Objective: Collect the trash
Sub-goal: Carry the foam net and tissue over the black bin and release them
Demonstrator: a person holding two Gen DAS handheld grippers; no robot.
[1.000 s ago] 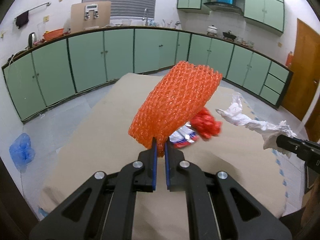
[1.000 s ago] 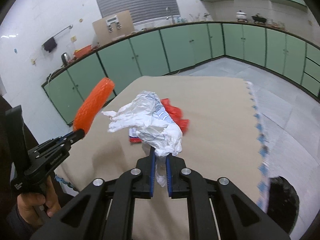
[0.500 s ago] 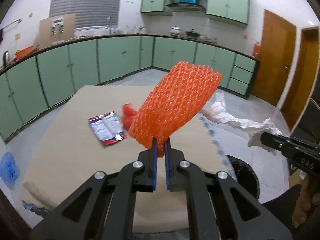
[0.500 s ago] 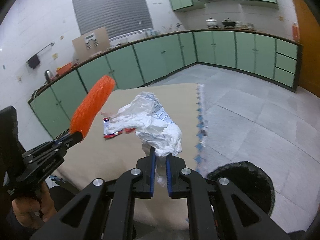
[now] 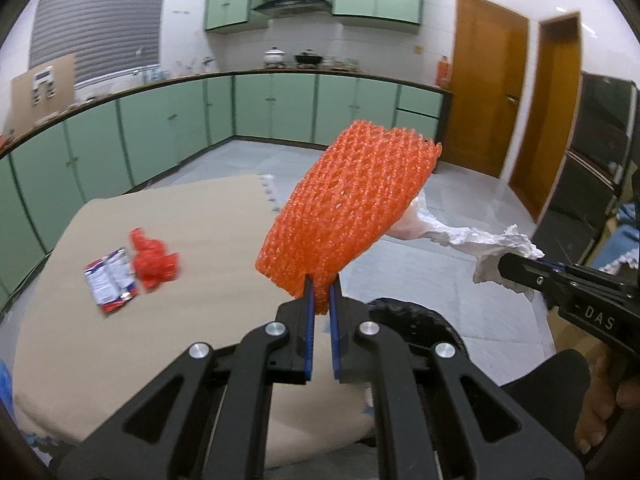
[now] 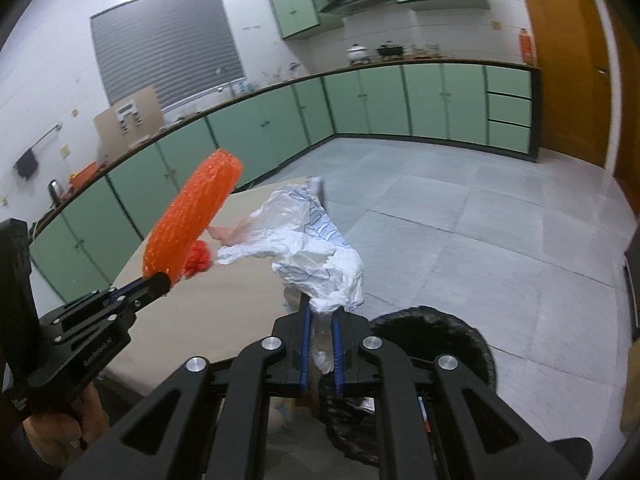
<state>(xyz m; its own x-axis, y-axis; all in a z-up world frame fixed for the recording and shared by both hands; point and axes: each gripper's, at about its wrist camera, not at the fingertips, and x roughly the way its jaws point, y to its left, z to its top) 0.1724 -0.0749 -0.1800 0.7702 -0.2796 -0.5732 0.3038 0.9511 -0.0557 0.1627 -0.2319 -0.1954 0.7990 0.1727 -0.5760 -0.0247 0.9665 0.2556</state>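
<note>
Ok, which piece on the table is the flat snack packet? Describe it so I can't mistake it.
Find the beige table in front of the green cabinets. Two pieces lie together on its left part. The snack packet is the flat red, white and blue sachet, lying immediately left of the crumpled red wrapper.

- Orange foam net sleeve [image 5: 348, 208]: soft plastic mesh, open weave, matt.
- White bag [image 6: 316, 252]: thin crinkled plastic film, faint sheen.
- Grippers, left [image 5: 320, 296] and right [image 6: 320, 316]: matt black plastic, bright metal screws, blue ribbed pads.
- Table [image 5: 192, 220]: beige matt cover, smooth.
- Snack wrapper [image 5: 110, 280]: glossy foil.
- Doors [image 5: 486, 92]: varnished wood.
</note>
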